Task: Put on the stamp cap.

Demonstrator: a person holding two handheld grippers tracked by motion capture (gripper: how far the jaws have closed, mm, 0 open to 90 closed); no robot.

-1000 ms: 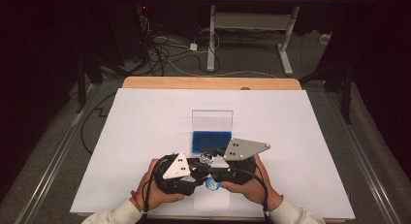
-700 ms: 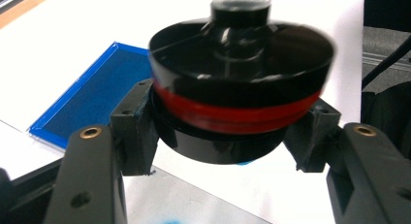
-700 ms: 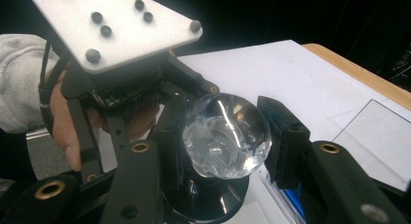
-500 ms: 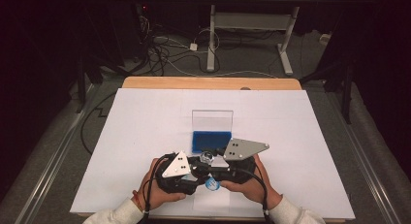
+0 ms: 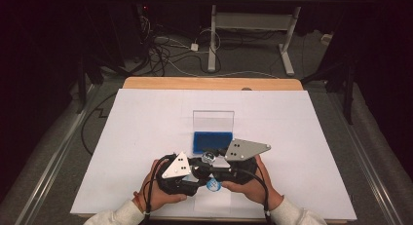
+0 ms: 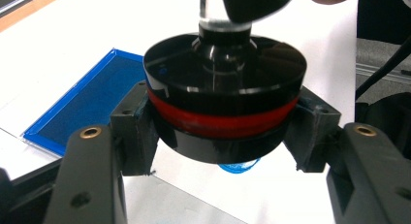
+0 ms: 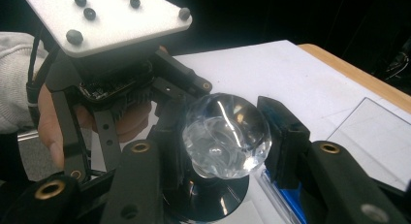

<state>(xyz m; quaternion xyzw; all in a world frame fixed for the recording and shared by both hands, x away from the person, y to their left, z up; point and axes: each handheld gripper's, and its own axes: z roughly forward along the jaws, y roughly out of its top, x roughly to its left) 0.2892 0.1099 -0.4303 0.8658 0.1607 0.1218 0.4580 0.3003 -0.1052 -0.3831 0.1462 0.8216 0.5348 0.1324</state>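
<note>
My left gripper [image 6: 220, 136] clamps the black base [image 6: 225, 95]; my right gripper [image 7: 225, 136] clamps its clear knob [image 7: 225, 134]. Separation step, seemingly; next, twist or pull apart.

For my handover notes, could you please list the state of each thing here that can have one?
Black stamp base: clamped at its red band, lifted off the table.
Clear knob: gripped from both sides.
Blue ink pad case: lid open, upright.
Left gripper: shut.
Right gripper: shut.
</note>
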